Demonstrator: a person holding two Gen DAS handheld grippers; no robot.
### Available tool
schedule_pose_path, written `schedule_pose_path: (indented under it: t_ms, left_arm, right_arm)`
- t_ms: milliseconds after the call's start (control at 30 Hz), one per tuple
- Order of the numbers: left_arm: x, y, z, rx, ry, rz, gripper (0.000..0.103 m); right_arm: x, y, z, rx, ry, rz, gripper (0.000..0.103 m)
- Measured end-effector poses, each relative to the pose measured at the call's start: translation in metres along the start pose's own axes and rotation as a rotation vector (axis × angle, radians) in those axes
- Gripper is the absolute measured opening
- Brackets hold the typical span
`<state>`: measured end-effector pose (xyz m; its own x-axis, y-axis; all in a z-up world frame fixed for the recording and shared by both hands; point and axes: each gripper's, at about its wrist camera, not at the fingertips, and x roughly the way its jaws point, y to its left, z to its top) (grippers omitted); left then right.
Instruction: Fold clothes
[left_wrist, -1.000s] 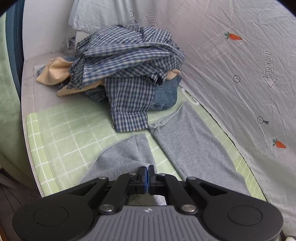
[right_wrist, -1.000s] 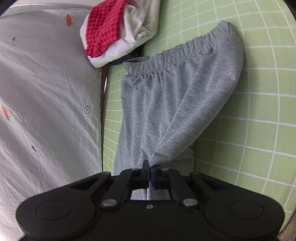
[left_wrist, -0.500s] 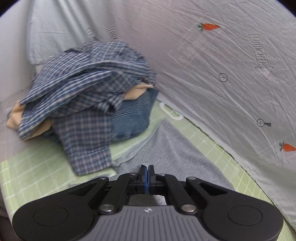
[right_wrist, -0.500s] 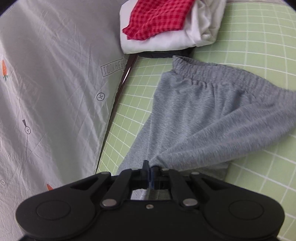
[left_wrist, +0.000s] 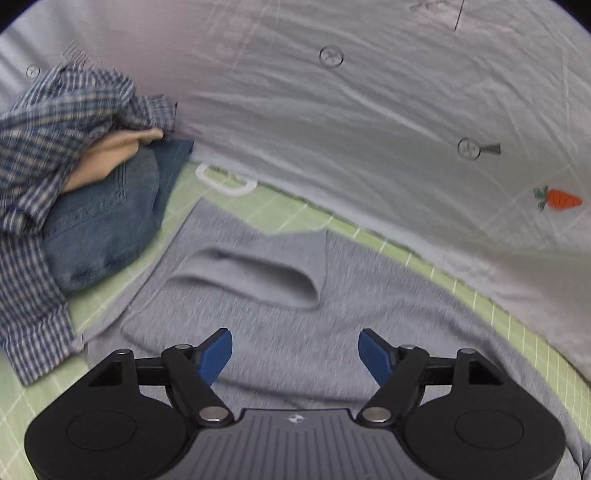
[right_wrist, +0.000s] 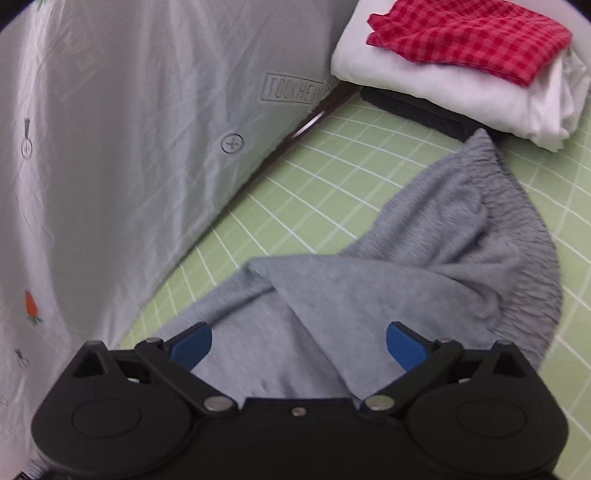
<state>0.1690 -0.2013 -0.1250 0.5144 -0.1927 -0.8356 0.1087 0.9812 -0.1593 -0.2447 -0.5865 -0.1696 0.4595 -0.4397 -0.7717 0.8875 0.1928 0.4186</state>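
the left gripper (left_wrist: 295, 350) hangs over the grey pants (left_wrist: 280, 295), its blue pads spreading apart with nothing pinched between them. the pants lie on the green grid mat (left_wrist: 110, 295), along the mat's edge next to the grey sheet (left_wrist: 369, 129), one layer folded over onto the other. at the mat's left end sits a heap: a blue plaid shirt (left_wrist: 48, 122) over jeans (left_wrist: 110, 221).

the right gripper (right_wrist: 299, 343) is opening too, pads clear of the cloth below. the pants' waistband (right_wrist: 524, 240) curls toward the mat's far corner, where a red checked cloth (right_wrist: 469, 37) tops a folded white garment (right_wrist: 443, 88).
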Motion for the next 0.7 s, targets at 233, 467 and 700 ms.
schedule_pose_path:
  t_ms: [233, 467, 700]
  left_arm:
    - [0.015, 0.041, -0.054, -0.025, 0.144, 0.097, 0.076]
    - [0.027, 0.025, -0.06, 0.018, 0.16, 0.12, 0.08]
    - [0.034, 0.012, -0.065, 0.078, 0.152, 0.153, 0.086]
  right_arm:
    - [-0.013, -0.064, -0.043, 0.173, 0.049, -0.15, 0.102]
    - [0.001, -0.033, -0.05, -0.101, 0.053, -0.236, 0.102]
    - [0.014, -0.005, -0.074, -0.475, 0.025, -0.422, 0.097]
